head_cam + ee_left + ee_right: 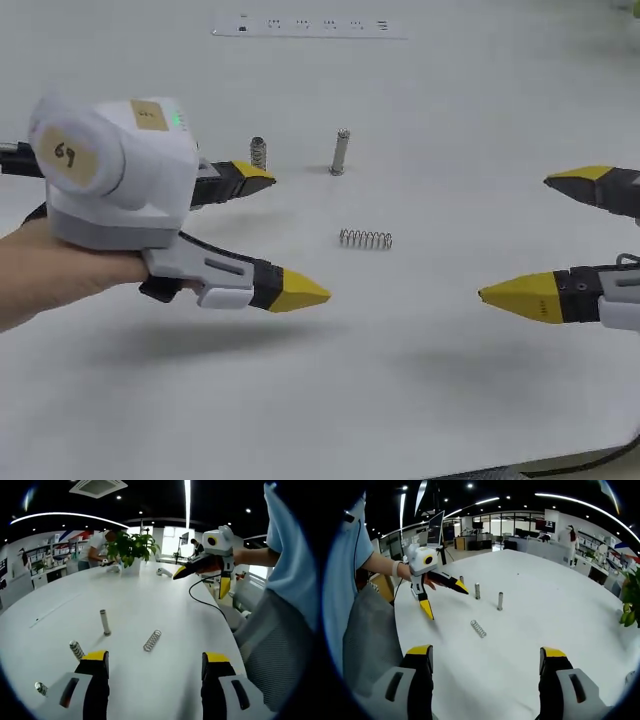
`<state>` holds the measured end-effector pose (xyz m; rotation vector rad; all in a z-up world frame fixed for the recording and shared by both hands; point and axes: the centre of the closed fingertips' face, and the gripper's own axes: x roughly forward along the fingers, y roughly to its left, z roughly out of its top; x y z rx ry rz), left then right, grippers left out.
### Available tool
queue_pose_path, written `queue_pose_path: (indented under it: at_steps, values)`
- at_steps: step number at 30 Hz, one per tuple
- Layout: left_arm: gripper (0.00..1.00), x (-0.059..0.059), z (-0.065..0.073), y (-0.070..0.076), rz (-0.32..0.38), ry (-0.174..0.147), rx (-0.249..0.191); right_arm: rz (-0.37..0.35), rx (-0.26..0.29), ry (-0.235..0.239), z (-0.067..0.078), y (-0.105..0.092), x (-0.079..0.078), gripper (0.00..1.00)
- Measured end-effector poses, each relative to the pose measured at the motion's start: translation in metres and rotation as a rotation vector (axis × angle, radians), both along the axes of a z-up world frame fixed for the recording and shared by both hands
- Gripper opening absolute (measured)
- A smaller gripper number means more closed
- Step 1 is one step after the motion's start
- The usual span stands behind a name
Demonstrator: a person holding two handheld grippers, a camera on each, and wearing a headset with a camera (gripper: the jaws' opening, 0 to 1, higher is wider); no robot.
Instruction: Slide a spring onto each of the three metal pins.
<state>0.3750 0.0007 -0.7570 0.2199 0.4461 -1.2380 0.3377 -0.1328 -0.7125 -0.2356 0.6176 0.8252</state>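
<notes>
A loose spring point(365, 239) point(152, 640) point(478, 628) lies flat on the white table, between my two grippers. Behind it stands a bare metal pin point(340, 152) point(104, 622) point(500, 600). To its left a second pin point(258, 152) point(76, 650) point(477, 591) wears a spring. A third pin with a spring point(40, 687) point(461, 579) stands further along the same row. My left gripper point(285, 233) point(155, 657) point(447, 603) is open and empty, left of the loose spring. My right gripper point(515, 238) point(486, 651) point(200, 585) is open and empty, to its right.
A white power strip point(310, 26) lies at the table's far edge. A potted plant point(131, 550) stands further down the table, with people at benches behind. A black cable point(200, 597) trails over the table edge near the person's sleeve.
</notes>
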Motion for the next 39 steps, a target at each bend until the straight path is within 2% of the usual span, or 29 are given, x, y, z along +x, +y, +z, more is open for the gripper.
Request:
queue_pose_path:
  at_steps: [2,3,4,5,7,12,13,20,21,24,31,39]
  values:
    - [0.64,0.002,-0.004,-0.004,-0.011,0.005,0.002,-0.007,0.004,0.004,-0.001,-0.001,-0.001,0.86]
    - [0.58,0.002,-0.007,-0.006,-0.021,0.022,0.0,-0.011,0.006,0.006,-0.001,-0.002,-0.002,0.86]
    - [0.55,0.003,-0.009,-0.009,-0.024,0.018,0.0,-0.014,0.007,0.008,-0.002,-0.003,-0.003,0.86]
    - [0.54,0.005,-0.012,-0.012,-0.031,0.006,0.003,-0.016,0.007,0.011,-0.003,-0.003,-0.003,0.86]
    - [0.55,0.01,-0.018,-0.012,-0.034,0.012,0.007,-0.023,0.009,0.02,-0.004,-0.005,-0.005,0.85]
    - [0.47,0.015,-0.022,-0.022,-0.06,-0.001,0.004,-0.05,0.015,0.022,-0.004,-0.011,-0.007,0.85]
    - [0.45,0.016,-0.022,-0.025,-0.068,-0.007,0.005,-0.05,0.001,0.024,-0.006,-0.014,-0.008,0.85]
    - [0.26,0.021,-0.032,-0.033,-0.115,-0.06,0.06,-0.075,0.013,0.034,-0.008,-0.02,-0.012,0.84]
    - [0.25,0.022,-0.034,-0.033,-0.125,-0.073,0.072,-0.077,0.016,0.035,-0.008,-0.02,-0.012,0.84]
    - [0.23,0.02,-0.037,-0.038,-0.145,-0.051,0.066,-0.078,0.013,0.04,-0.011,-0.02,-0.015,0.84]
    - [0.16,0.017,-0.041,-0.046,-0.193,-0.073,0.086,-0.085,0.008,0.045,-0.015,-0.024,-0.016,0.84]
    - [0.1,0.019,-0.043,-0.045,-0.195,-0.077,0.095,-0.095,0.014,0.048,-0.019,-0.03,-0.015,0.83]
